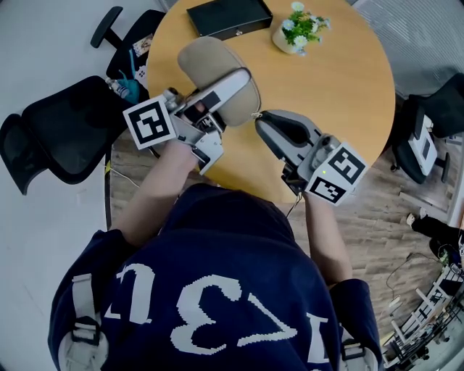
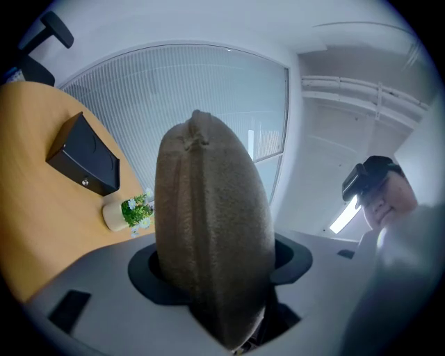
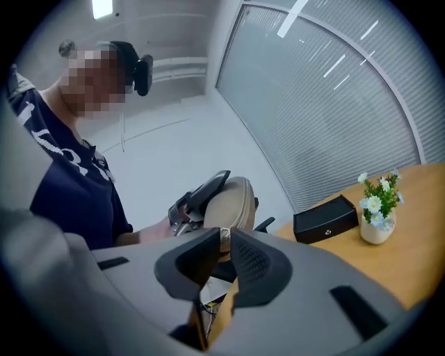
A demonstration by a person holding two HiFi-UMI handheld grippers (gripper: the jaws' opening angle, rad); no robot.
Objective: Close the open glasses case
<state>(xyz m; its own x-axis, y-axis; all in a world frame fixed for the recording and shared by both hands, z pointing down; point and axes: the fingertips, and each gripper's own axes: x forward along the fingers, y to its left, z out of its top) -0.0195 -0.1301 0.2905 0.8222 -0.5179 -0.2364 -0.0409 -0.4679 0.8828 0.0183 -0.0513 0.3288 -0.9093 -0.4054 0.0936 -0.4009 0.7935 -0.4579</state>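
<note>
A tan felt glasses case (image 1: 214, 69) is held above the near edge of the round table, with my left gripper (image 1: 233, 88) shut across its width. In the left gripper view the case (image 2: 212, 229) fills the space between the jaws, its two halves lying together along a seam. My right gripper (image 1: 259, 123) points at the case's near end from the right. In the right gripper view its jaws (image 3: 221, 250) stand a narrow gap apart, with a small metal pull (image 3: 224, 235) at the case's end (image 3: 233, 201) just beyond the tips.
A black box (image 1: 230, 17) and a small pot of flowers (image 1: 297, 29) stand at the far side of the wooden table (image 1: 341, 80). Black office chairs stand left (image 1: 65, 123) and right (image 1: 428, 138). The person's arms and dark top fill the foreground.
</note>
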